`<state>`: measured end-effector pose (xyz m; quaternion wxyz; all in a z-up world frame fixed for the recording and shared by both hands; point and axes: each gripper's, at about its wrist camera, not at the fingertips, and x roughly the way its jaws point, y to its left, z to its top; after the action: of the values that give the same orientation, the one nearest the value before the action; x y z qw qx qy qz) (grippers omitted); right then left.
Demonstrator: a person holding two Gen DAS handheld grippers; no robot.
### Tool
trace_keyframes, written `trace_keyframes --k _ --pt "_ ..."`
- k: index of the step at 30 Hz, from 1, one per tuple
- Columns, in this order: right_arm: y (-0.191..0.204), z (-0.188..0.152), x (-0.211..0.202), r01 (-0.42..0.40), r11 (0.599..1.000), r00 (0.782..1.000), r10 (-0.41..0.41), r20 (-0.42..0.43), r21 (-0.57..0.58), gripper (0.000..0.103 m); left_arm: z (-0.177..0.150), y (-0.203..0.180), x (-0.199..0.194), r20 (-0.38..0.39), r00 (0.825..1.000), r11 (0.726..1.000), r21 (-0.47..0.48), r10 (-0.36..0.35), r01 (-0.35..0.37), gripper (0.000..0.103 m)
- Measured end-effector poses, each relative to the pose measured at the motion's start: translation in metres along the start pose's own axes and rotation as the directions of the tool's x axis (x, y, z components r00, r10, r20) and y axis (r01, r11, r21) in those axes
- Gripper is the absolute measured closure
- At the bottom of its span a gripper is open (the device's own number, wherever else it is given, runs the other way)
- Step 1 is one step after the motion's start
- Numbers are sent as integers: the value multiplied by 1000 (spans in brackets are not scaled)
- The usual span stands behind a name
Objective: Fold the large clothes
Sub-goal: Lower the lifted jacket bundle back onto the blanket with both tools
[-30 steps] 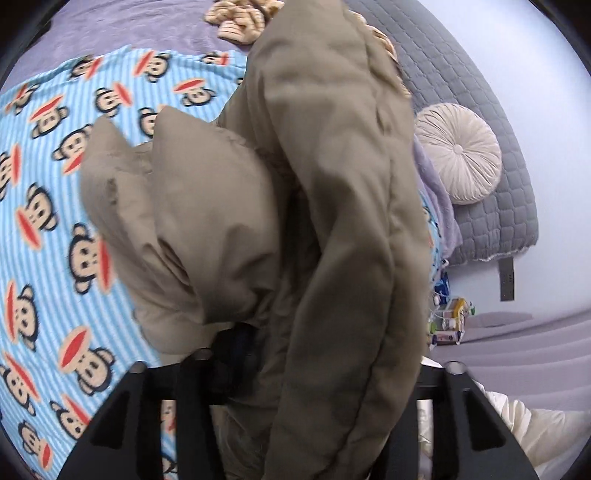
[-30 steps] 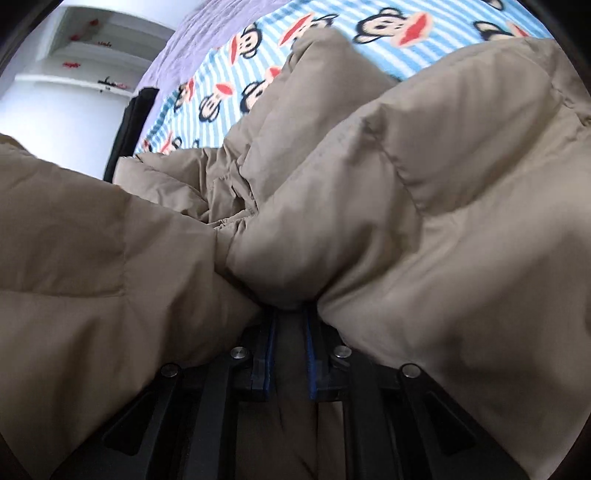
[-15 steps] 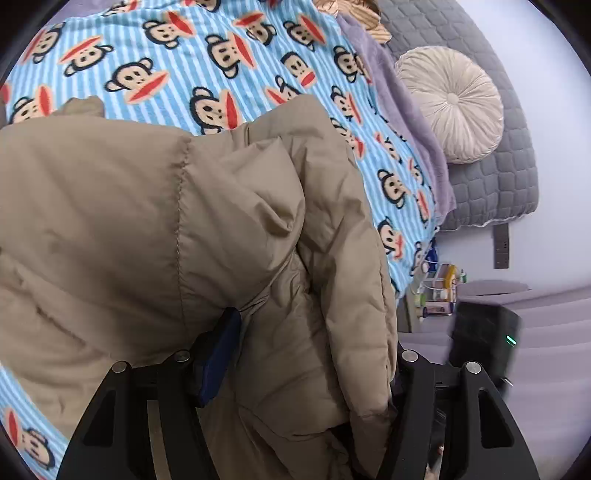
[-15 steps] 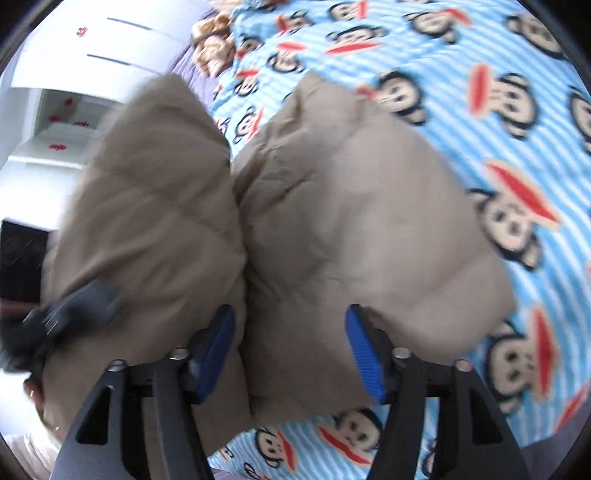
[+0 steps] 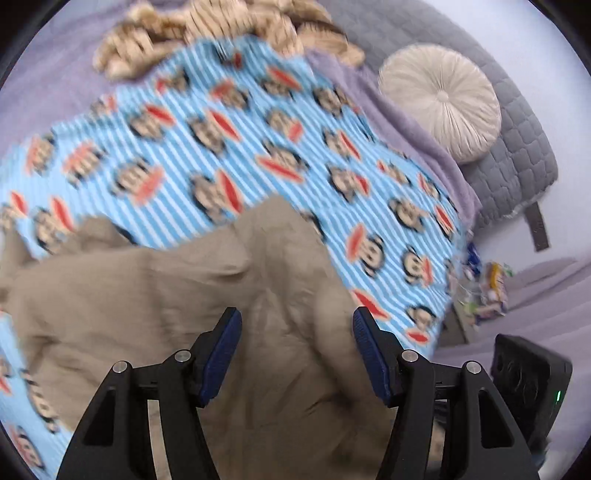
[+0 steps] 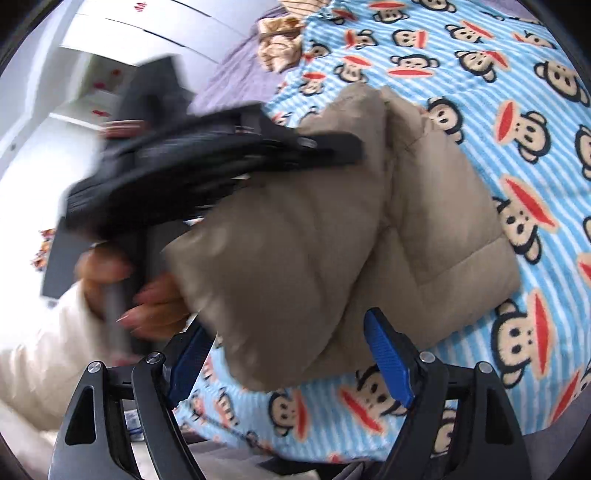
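Observation:
A puffy tan quilted jacket lies folded in a bundle on a blue striped monkey-print blanket. It also fills the lower middle of the left wrist view. My left gripper is open and empty just above the jacket. My right gripper is open and empty at the jacket's near edge. The left gripper's black body and the hand holding it show at the left of the right wrist view, over the jacket.
A tan striped garment lies at the blanket's far end on a lilac sheet. A round cream cushion leans on a grey quilted headboard. Small items sit beside the bed. White shelves stand at the left.
Both grippers have opened and let go of the jacket. The jacket has come down onto the blanket as a folded bundle, and both grippers have drawn back from it.

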<state>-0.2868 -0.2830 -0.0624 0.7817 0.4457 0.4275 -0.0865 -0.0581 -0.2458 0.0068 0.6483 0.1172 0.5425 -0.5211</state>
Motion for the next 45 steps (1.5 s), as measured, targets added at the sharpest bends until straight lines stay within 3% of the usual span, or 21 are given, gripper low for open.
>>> trace_keyframes --k 2,3,6,10,13,17,20,29,32,35,39,42,45 --pt "-5 8 -2 7 1000 999 -8 34 30 77 -3 17 -22 93 987 991 -13 134 -134 40" --pt "-8 11 -2 43 998 998 -45 37 38 91 -5 27 -28 113 977 984 -35 179 -176 40" --pt "-20 10 -11 102 994 992 -105 68 41 91 -11 68 -25 102 947 949 -114 304 -292 40" --pt "-35 0 -21 133 988 988 -139 73 71 91 -18 93 -3 74 947 941 -162 312 -297 40" --pt "-47 -6 -21 160 983 983 -167 74 85 91 -10 69 20 79 942 943 -98 326 -319 40" --pt "-70 -6 -12 189 971 978 -199 60 147 91 3 36 52 74 951 954 -40 299 -297 40" --pt "-92 -6 -9 196 961 977 -209 50 194 91 8 17 71 65 948 950 -3 310 -311 40" --pt "-131 -2 -5 171 947 985 -172 -17 272 86 7 13 96 33 937 937 17 349 -350 40" --pt "-126 4 -30 190 954 981 -196 1 231 85 7 17 97 27 934 934 6 356 -356 38" --pt "-114 11 -62 208 963 972 -223 73 174 82 6 17 97 27 931 931 12 364 -365 38" --pt "-91 28 -85 183 980 969 -192 153 74 82 6 14 100 22 922 921 25 387 -388 38" --pt "-75 38 -67 173 985 980 -170 103 -18 82 7 13 95 12 916 916 12 402 -402 38" --pt "-70 37 -32 198 978 980 -199 -12 -67 82 6 13 79 2 912 912 -26 410 -410 38"
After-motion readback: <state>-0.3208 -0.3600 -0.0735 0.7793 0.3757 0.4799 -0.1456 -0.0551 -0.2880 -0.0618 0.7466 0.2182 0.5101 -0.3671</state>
